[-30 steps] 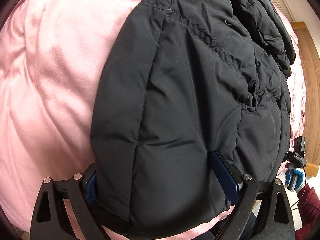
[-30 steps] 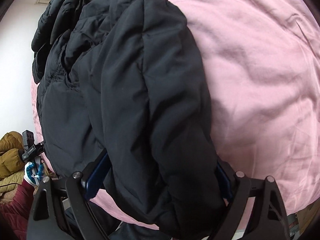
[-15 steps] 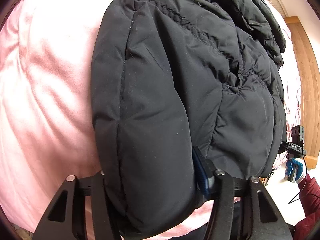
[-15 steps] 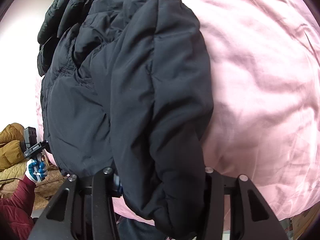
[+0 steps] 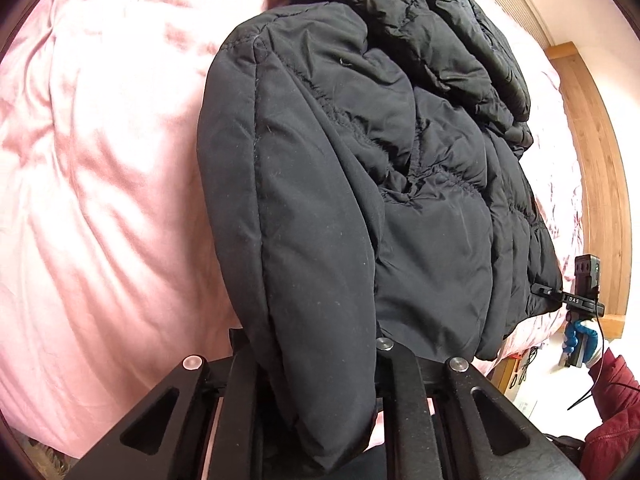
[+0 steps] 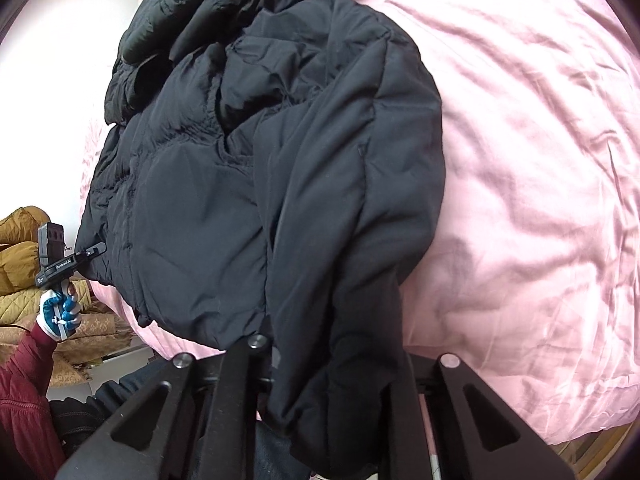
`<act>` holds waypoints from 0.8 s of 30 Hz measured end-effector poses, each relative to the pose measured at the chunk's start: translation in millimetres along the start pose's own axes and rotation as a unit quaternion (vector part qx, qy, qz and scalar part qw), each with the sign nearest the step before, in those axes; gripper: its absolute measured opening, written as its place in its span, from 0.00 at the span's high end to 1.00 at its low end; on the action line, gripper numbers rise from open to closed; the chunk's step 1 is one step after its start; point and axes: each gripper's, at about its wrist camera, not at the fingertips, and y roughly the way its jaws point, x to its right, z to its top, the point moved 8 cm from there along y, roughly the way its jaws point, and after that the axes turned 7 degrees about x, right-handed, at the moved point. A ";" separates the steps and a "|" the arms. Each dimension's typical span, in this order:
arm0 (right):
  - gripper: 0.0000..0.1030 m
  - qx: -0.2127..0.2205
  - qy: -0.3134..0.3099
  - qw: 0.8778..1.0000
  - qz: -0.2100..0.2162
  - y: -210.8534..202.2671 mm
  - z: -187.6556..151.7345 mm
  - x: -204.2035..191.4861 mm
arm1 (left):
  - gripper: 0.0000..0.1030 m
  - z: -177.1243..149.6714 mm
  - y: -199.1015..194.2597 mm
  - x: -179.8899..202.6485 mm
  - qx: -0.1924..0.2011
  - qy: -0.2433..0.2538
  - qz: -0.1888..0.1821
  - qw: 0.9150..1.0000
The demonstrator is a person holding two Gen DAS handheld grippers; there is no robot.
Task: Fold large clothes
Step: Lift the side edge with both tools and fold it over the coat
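A large black puffer jacket point(image 5: 400, 184) lies on a pink bed, also in the right wrist view point(image 6: 248, 168). My left gripper point(image 5: 312, 360) is shut on a thick fold of the jacket's hem at its left corner. My right gripper point(image 6: 332, 364) is shut on the hem fold at the jacket's right corner. In each view the other gripper shows small at the far hem corner, the right one in the left wrist view point(image 5: 560, 298) and the left one in the right wrist view point(image 6: 80, 258). The fingertips are hidden in the fabric.
The pink sheet point(image 5: 100, 200) covers the bed, also seen in the right wrist view point(image 6: 540, 160). A wooden bed frame point(image 5: 596, 168) runs along the right. A mustard quilted garment point(image 6: 20, 256) lies off the bed at left. The person wears a dark red sleeve point(image 6: 24, 380).
Both grippers have closed from open onto the jacket's hem corners. The hem has bunched and lifted toward the cameras, and the jacket's body has crumpled up further back.
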 end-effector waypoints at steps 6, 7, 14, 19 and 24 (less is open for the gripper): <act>0.87 0.034 -0.015 0.999 0.010 -28.6 10.4 -6.6 | 0.87 24.8 -30.2 -11.4 0.039 0.007 -0.001 0.999; 0.87 0.040 -0.018 0.999 0.013 -33.1 13.1 -9.4 | 0.88 29.4 -33.9 -7.1 0.047 0.007 -0.004 0.999; 0.87 0.086 -0.034 0.995 0.024 -70.7 39.0 -15.7 | 0.88 68.3 -71.3 4.1 0.102 0.023 -0.021 0.994; 0.87 0.136 -0.030 0.990 0.038 -98.5 66.1 -20.2 | 0.88 98.5 -94.4 16.0 0.141 0.024 -0.035 0.989; 0.88 0.179 -0.036 0.982 0.049 -125.3 103.5 -31.5 | 0.88 135.3 -118.9 29.4 0.184 0.027 -0.052 0.981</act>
